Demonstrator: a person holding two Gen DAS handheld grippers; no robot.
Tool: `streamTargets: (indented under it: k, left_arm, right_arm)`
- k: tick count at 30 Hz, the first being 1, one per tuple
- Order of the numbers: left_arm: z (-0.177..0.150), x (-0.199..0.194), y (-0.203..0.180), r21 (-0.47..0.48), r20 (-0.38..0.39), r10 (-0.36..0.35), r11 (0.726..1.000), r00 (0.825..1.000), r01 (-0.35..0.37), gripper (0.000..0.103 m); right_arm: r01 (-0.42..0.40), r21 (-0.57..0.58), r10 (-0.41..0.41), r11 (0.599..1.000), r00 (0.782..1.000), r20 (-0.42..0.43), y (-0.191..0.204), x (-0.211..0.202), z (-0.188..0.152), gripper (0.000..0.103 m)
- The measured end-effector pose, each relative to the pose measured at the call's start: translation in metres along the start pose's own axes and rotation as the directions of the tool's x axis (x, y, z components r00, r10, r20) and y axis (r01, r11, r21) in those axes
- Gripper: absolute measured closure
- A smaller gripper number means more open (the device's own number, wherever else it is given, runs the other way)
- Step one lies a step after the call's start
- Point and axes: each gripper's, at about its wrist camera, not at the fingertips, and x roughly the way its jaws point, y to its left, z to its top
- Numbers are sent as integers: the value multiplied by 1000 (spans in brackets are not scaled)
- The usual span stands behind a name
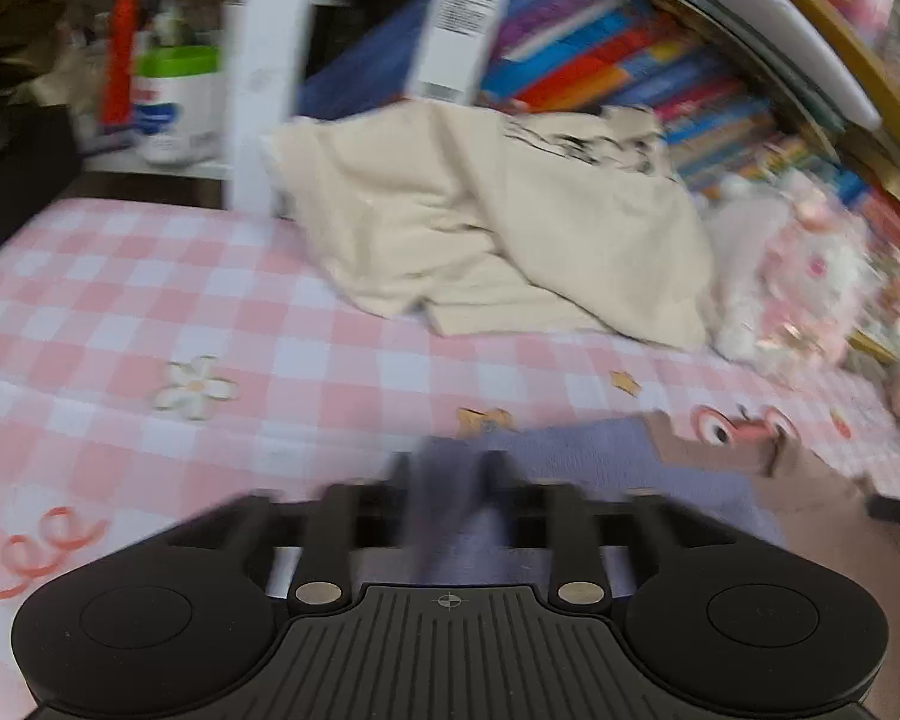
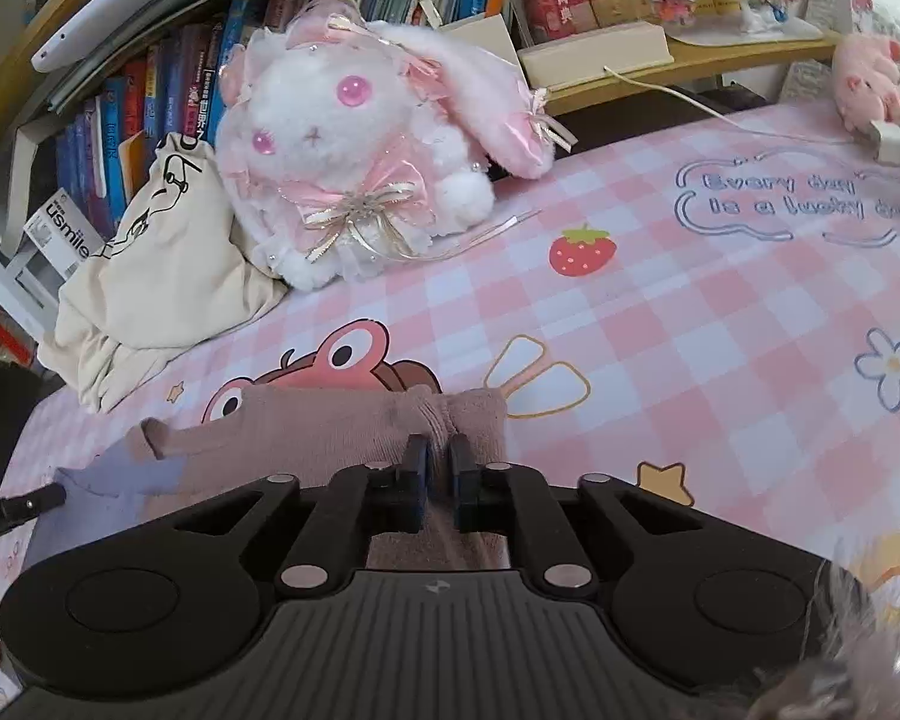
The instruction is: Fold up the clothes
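Gripping a bunched fold of the mauve-and-lavender sock, my right gripper is clenched on it at six o'clock of the right view, the cloth pinched between nearly closed fingers. The sock lies on the pink checked sheet, its lavender end trailing toward eight o'clock, where my left gripper's tip pokes in.

Blur smears the left view. My left gripper has lavender cloth between its fingers, which stand partly apart; I cannot tell whether the pads press it. The gripper body hides the sock's near part in both views.

At ten o'clock in the right view a cream garment lies crumpled, its far edge cut off by a white box. A white plush rabbit leans against it at eleven. Behind them, books fill the shelf. A pink plush sits at two o'clock beside a white cable.
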Motion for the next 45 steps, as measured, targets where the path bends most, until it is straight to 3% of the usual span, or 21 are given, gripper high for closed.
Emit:
streamTargets:
  k: [1, 3, 5, 12, 20, 23, 24, 25, 26, 27, 29, 31, 35, 39, 40, 41, 43, 45]
  left_arm:
    - [2, -6, 3, -16, 18, 20, 1000, 1000, -20, 49]
    - [4, -22, 12, -49, 73, 25, 999, 997, -21, 49]
    - [3, -38, 20, -81, 92, 17, 997, 996, -10, 49]
    - [-29, -84, 12, -64, 72, -16, 998, 997, 21, 49]
    - [-60, -88, 7, -106, 10, 33, 994, 999, -32, 50]
    - [-63, -82, 9, -109, -13, 40, 993, 999, -41, 59]
    - [-64, -80, 9, -109, -19, 28, 994, 999, -30, 66]
    - [-66, -78, 10, -109, -25, 17, 994, 1000, -19, 85]
    - [-66, -76, 10, -110, -41, 11, 994, 999, -16, 95]
    - [-66, -79, 9, -113, -31, 14, 993, 999, -17, 96]
    - [-65, -89, 7, -123, 10, 7, 992, 1000, -6, 97]
    - [-64, -96, 6, -116, 33, 4, 993, 999, 0, 97]
    - [-67, -79, 9, -108, -36, 29, 994, 999, -33, 96]
    - [-68, -74, 10, -127, -58, 39, 991, 998, -46, 89]
    - [-68, -76, 11, -134, -54, 32, 990, 998, -39, 83]
    - [-67, -78, 11, -141, -50, 24, 990, 998, -31, 71]
    - [-69, -79, 11, -139, -52, 16, 990, 999, -23, 57]
    - [-71, -77, 10, -128, -66, 16, 991, 998, -25, 57]
  right_arm:
    - [3, 3, -4, 1000, 1000, 11, 0, -5, 1, 82]
    - [15, 13, -16, 1000, 999, 35, -2, -17, 2, 73]
    - [23, 29, -24, 999, 999, 46, -6, -28, 1, 73]
    - [-2, 12, 1, 1000, 1000, 22, -7, -64, -21, 69]
    - [5, 3, -5, 1000, 998, -67, -1, -66, -50, 69]
    - [11, -16, -12, 1000, 996, -88, 3, -63, -52, 70]
    - [10, -24, -12, 1000, 996, -93, 3, -62, -52, 81]
    - [4, -32, -7, 999, 995, -98, 4, -61, -52, 86]
    - [-2, -39, -2, 999, 996, -91, 5, -62, -51, 91]
    - [-7, -45, 3, 999, 997, -75, 6, -65, -50, 96]
    - [-15, -49, 12, 999, 999, -45, 7, -71, -49, 96]
    - [-16, -25, 15, 1000, 999, -31, 4, -76, -50, 96]
    - [19, -16, -20, 1000, 996, -86, -2, -64, -55, 94]
    - [39, -14, -40, 999, 996, -82, -2, -64, -54, 80]
    - [44, -13, -45, 999, 996, -80, -3, -66, -54, 75]
    - [44, -12, -45, 999, 996, -78, -4, -69, -54, 74]
    - [26, 4, -25, 1000, 996, -82, -9, -74, -56, 74]
    - [10, 33, -6, 999, 995, -100, -14, -74, -58, 74]
